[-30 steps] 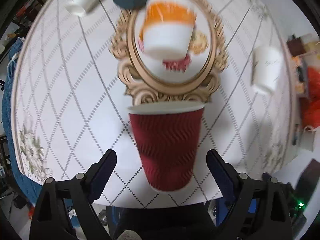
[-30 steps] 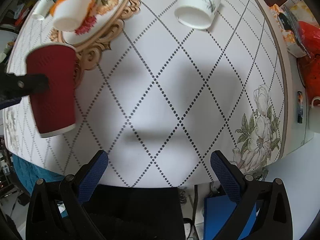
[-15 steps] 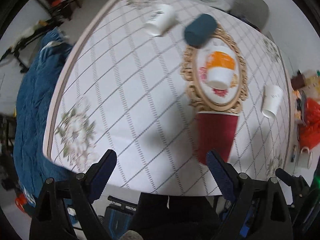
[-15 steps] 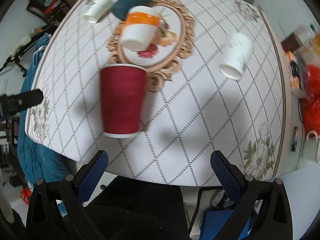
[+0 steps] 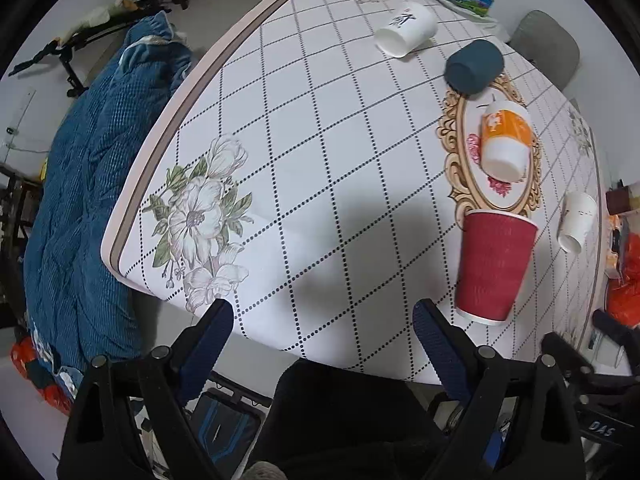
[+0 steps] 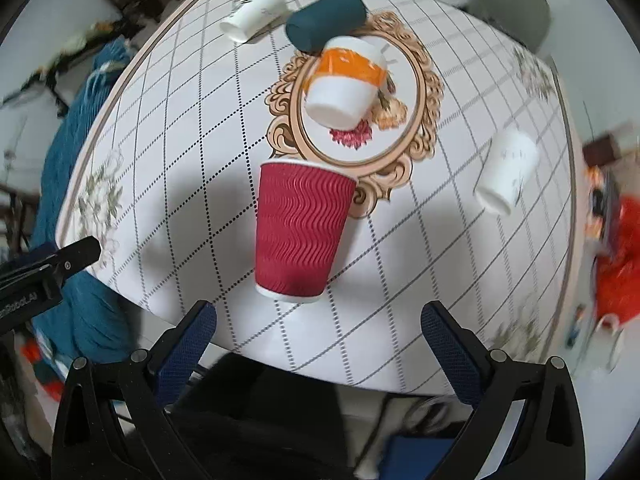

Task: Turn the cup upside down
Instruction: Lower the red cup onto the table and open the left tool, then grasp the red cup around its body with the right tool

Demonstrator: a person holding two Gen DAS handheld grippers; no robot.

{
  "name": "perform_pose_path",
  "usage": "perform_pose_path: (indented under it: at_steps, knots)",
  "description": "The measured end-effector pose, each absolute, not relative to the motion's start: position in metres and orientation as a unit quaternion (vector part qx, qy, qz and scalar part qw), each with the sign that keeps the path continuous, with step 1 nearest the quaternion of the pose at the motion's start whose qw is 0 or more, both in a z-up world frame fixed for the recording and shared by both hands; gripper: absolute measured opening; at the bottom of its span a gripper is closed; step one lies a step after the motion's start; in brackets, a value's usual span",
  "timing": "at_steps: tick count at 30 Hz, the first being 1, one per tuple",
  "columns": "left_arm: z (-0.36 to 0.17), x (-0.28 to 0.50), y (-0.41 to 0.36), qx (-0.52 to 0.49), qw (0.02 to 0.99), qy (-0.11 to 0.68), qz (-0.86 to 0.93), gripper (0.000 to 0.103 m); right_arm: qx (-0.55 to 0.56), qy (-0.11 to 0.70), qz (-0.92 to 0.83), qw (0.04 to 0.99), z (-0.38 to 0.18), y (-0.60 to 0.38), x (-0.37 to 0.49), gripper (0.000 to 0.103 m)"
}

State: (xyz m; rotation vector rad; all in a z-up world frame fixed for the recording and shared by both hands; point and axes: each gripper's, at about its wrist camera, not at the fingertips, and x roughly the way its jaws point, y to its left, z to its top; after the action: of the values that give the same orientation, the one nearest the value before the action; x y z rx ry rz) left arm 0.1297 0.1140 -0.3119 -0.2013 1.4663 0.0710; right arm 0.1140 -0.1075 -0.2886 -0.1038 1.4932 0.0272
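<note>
A red ribbed paper cup [image 5: 494, 266] [image 6: 300, 232] stands upside down on the white chequered table, rim down, just in front of an ornate oval tray [image 5: 466, 168] [image 6: 418, 92]. My left gripper [image 5: 322, 322] is open and empty, well back from the cup and to its left, above the table's front edge. My right gripper [image 6: 318, 326] is open and empty, a little behind the cup. The left gripper's body [image 6: 48, 260] shows at the left of the right wrist view.
An orange-and-white cup [image 5: 506, 144] [image 6: 346, 78] stands on the tray. A dark teal cup [image 5: 474, 66] [image 6: 326, 20] and two white cups [image 5: 404, 28] [image 5: 576, 220] [image 6: 252, 12] [image 6: 506, 170] stand around it. A blue quilt [image 5: 88, 184] lies left of the table. Red clutter [image 6: 620, 268] lies at the right.
Both grippers have pulled back and up from the table, the left one swinging left. The red cup stays where it stood, now smaller in view.
</note>
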Motion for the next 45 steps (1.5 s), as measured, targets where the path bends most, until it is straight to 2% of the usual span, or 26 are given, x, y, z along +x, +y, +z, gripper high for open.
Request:
perform_pose_path:
  at_steps: [4,8,13,16,19,25,28,39,42,45]
  knots:
    - [-0.321,0.132,0.120,-0.092,0.739,0.665,0.052,0.092,-0.206,0.666,0.056,0.715,-0.286,-0.084,0.123,0.103]
    - [-0.337,0.137,0.121,-0.088,0.739,0.665,0.063,0.092,-0.405,0.600,0.146,0.674,-0.289,-0.051,0.117,0.103]
    - [-0.365,0.146,0.112,-0.082,0.721,0.687,0.052,0.092,-0.676,0.449,0.242,0.532,-0.325,-0.024,0.082,0.103]
    - [-0.378,0.149,0.107,-0.081,0.712,0.696,0.052,0.092,-0.783,0.354,0.288,0.423,-0.353,-0.024,0.059,0.103]
    - [-0.390,0.150,0.105,-0.080,0.703,0.705,0.054,0.092,-0.844,0.274,0.327,0.325,-0.377,-0.034,0.040,0.103]
    - [-0.405,0.151,0.104,-0.072,0.695,0.713,0.063,0.093,-0.898,0.120,0.387,0.171,-0.406,-0.063,0.020,0.103]
    - [-0.411,0.151,0.105,-0.075,0.691,0.716,0.067,0.093,-0.901,0.068,0.413,0.113,-0.415,-0.072,0.019,0.103]
    - [-0.423,0.145,0.118,-0.088,0.682,0.722,0.077,0.093,-0.893,0.025,0.447,0.049,-0.432,-0.066,0.035,0.102]
    - [-0.428,0.140,0.126,-0.089,0.680,0.724,0.080,0.092,-0.893,0.026,0.446,0.048,-0.443,-0.068,0.041,0.095]
    - [-0.431,0.133,0.134,-0.089,0.679,0.724,0.082,0.092,-0.895,0.028,0.442,0.050,-0.451,-0.066,0.048,0.077]
